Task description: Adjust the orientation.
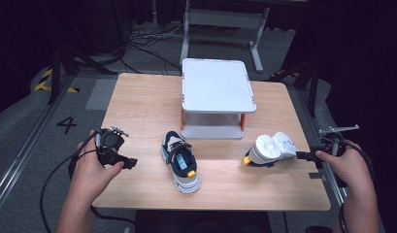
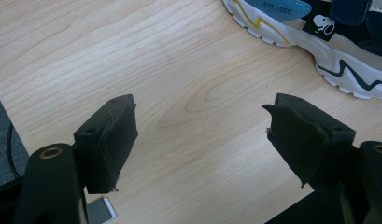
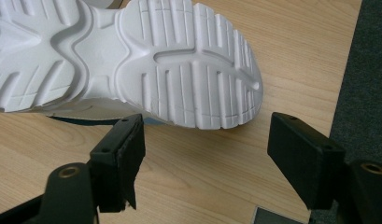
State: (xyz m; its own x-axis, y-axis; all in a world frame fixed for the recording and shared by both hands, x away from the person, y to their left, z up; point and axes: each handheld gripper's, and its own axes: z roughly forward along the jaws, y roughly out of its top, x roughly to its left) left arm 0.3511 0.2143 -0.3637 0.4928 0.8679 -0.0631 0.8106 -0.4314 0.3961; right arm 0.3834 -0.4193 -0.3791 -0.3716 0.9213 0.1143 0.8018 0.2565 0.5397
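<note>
right gripper jaws spread, empty, just off heel of tipped shoe; shoe lies sole-up right of white stand, long axis across table, toe toward stand side; close in square on heel sole edge, pinch across narrow width; left gripper spread, idle near upright shoe

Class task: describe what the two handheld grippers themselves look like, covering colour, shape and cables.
Both the left gripper and right gripper are black, each with two blocky, flat-faced jaws on arms with brass-ringed holes. A black cable loops from the left one. The forearms are bare.
</note>
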